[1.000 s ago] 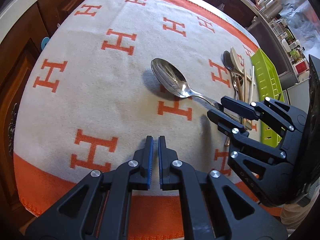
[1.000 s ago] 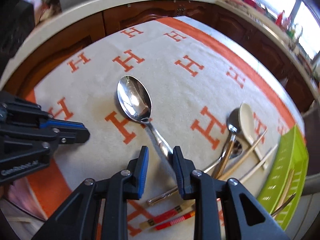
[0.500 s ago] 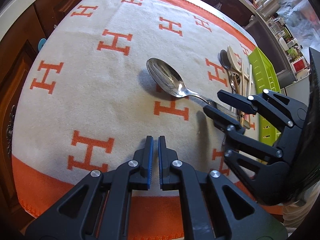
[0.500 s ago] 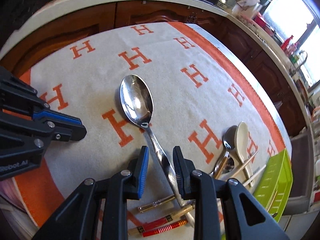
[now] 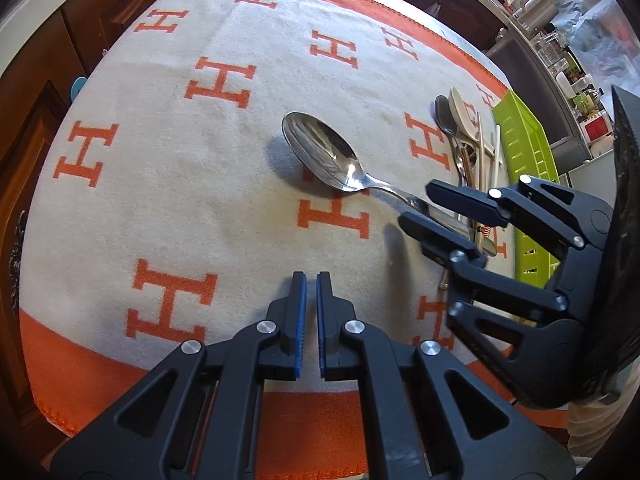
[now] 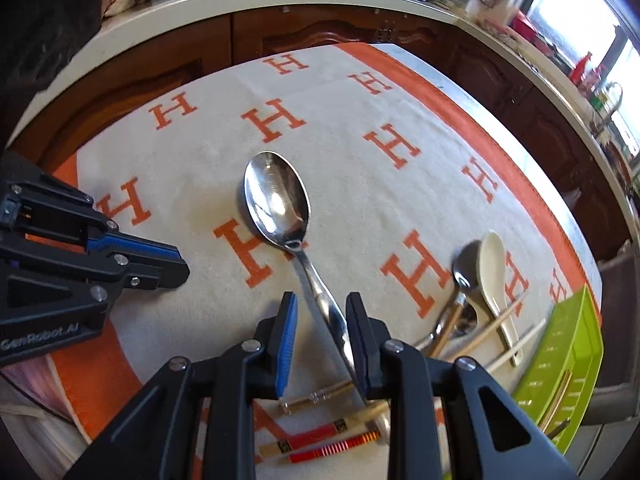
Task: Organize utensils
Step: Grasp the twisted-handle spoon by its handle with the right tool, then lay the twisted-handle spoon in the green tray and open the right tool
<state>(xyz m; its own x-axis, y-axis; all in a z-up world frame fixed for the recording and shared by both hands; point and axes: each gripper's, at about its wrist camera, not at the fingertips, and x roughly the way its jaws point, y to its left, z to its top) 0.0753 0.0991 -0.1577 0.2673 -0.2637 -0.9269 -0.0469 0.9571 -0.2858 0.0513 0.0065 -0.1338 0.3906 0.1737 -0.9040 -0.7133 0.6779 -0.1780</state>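
A large steel spoon (image 5: 324, 152) (image 6: 276, 200) lies on the cream cloth with orange H letters (image 5: 160, 200), its bowl away from me. My right gripper (image 6: 322, 300) (image 5: 416, 206) straddles its handle with the jaws partly apart. The handle runs slantwise close along the right-hand pad (image 6: 356, 336), and a clear gap shows at the blue pad. My left gripper (image 5: 311, 280) (image 6: 176, 264) hovers shut and empty over the cloth, left of the spoon. A green slotted tray (image 5: 524, 152) (image 6: 576, 344) at the right edge holds a few chopsticks.
Between the spoon and the tray lies a pile: a smaller metal spoon (image 6: 466, 264), a white ceramic spoon (image 6: 494, 264) and pale chopsticks (image 6: 504, 320). Red-banded chopsticks (image 6: 336, 440) lie under my right gripper. Dark wooden cabinets surround the table.
The right gripper has rolled slightly over the spoon handle, so its view has turned. The spoon, the pile and the left gripper have kept their places.
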